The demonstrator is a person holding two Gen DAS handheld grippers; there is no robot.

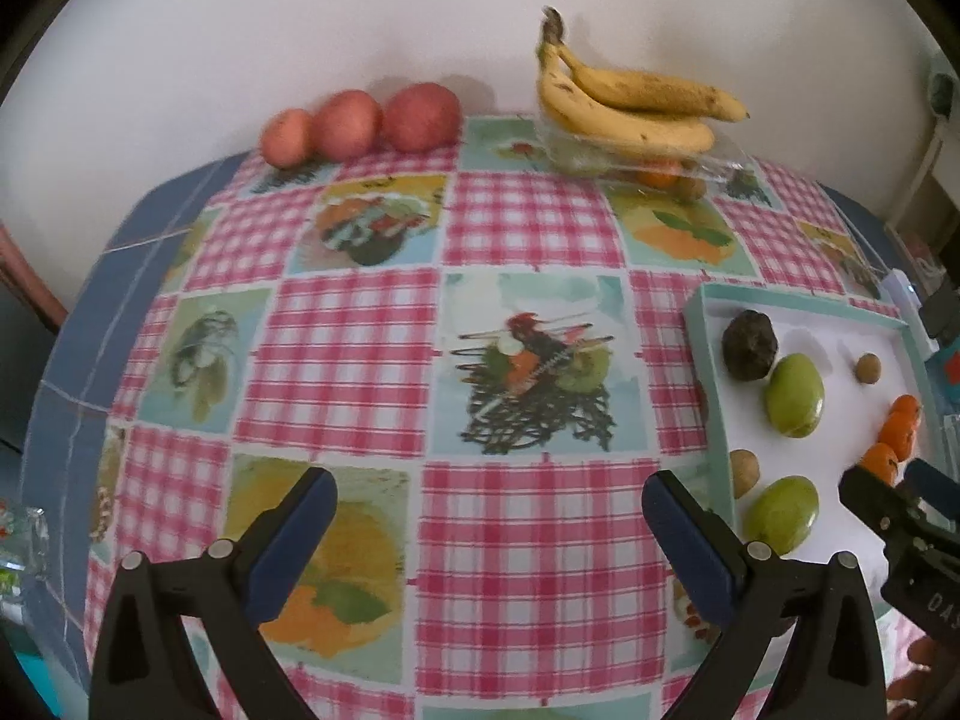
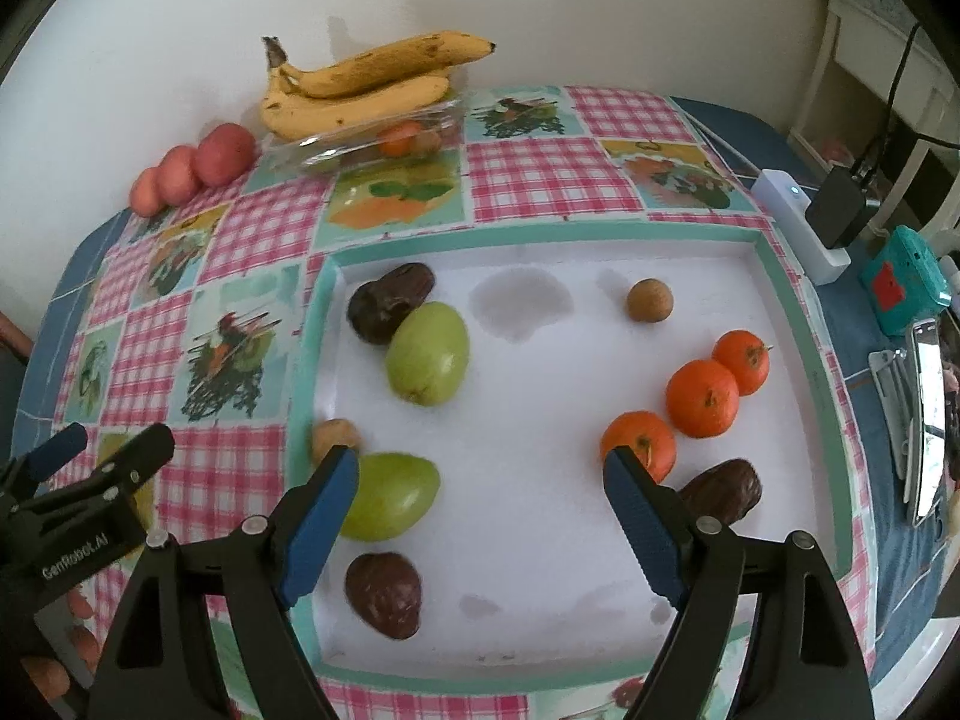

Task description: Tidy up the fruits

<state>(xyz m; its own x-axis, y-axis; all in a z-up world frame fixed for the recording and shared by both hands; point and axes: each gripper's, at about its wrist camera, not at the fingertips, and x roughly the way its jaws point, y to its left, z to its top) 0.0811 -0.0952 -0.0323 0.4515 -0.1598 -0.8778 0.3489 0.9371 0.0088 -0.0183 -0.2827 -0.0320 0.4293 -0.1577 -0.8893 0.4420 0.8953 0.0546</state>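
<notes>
A white tray with a teal rim [image 2: 543, 235] [image 1: 798, 305] lies on the checked tablecloth. In it are two green fruits [image 2: 427, 354] [image 2: 393, 495], three oranges [image 2: 702, 398], dark brown fruits [image 2: 390, 300] [image 2: 384, 594] [image 2: 723, 489] and small tan fruits [image 2: 650, 299]. Bananas [image 1: 630, 102] [image 2: 366, 90] rest on a clear container [image 1: 636, 165] at the wall, three red apples [image 1: 360, 123] [image 2: 192, 171] to their left. My right gripper [image 2: 480, 516] hovers open over the tray's near part. Over bare cloth left of the tray, my left gripper [image 1: 489, 525] is open and holds nothing.
Right of the tray lie a white power strip with a black adapter [image 2: 834, 210], a teal box [image 2: 903, 279] and a phone [image 2: 927, 414]. A white wall [image 1: 300, 30] backs the table. A person's fingers [image 2: 66, 648] hold the left gripper.
</notes>
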